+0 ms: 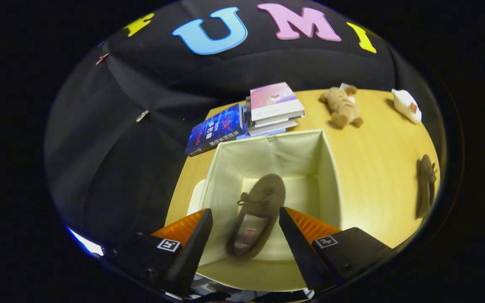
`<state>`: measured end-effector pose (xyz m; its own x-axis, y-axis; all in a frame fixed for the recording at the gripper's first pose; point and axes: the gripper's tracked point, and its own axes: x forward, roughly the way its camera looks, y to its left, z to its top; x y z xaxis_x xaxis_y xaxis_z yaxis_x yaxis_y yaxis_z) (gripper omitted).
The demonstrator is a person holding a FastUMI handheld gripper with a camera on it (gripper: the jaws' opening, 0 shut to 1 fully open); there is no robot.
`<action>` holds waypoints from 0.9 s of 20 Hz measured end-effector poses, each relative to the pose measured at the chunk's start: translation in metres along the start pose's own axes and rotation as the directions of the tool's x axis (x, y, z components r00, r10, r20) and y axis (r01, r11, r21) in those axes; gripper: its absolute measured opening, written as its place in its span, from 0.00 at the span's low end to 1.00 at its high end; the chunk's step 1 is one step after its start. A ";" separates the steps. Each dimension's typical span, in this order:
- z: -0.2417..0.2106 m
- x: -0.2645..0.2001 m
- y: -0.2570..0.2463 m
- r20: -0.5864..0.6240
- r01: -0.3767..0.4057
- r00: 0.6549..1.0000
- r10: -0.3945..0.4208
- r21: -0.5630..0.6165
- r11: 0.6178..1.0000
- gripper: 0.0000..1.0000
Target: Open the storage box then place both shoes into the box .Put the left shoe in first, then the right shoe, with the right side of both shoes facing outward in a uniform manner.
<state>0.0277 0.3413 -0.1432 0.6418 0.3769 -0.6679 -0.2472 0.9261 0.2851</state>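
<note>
The gripper [244, 235] hangs over the open storage box [331, 168], its jaws spread wide apart and grasping nothing. Between the two fingers, lower down inside the box, lies a brown shoe [257, 214] with a small bow on its upper; it rests on the box's pale floor, heel end toward the gripper and toe pointing toward the far wall. The fingers do not touch it. The box is cream-coloured fabric with upright walls, standing on a yellow wooden counter [373, 168].

Out to the right of the box, well apart from it near the counter's edge, lies the second brown shoe [425, 185].

Beyond the box, just past its far wall, a blue book [216, 130] lies flat beside a stack of books [274, 109] topped by a pink cover. Further right on the counter lies a tan plush toy [341, 107], and beyond that, near the far corner, a small white object [406, 105].
</note>
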 end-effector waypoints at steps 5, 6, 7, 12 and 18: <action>0.029 -0.071 -0.069 0.170 0.092 0.983 -0.074 -0.103 0.990 0.99; 0.032 -0.080 -0.088 0.190 0.119 0.977 -0.100 -0.094 0.988 0.99; 0.034 -0.088 -0.107 0.205 0.141 0.971 -0.122 -0.081 0.987 0.99; 0.026 -0.126 -0.222 0.207 0.268 0.944 -0.257 -0.027 0.963 0.99; -0.002 -0.157 -0.360 0.148 0.395 0.905 -0.398 0.054 0.917 0.99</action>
<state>0.0147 -0.0516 -0.1420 0.7867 -0.0304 -0.6166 0.0657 0.9972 0.0348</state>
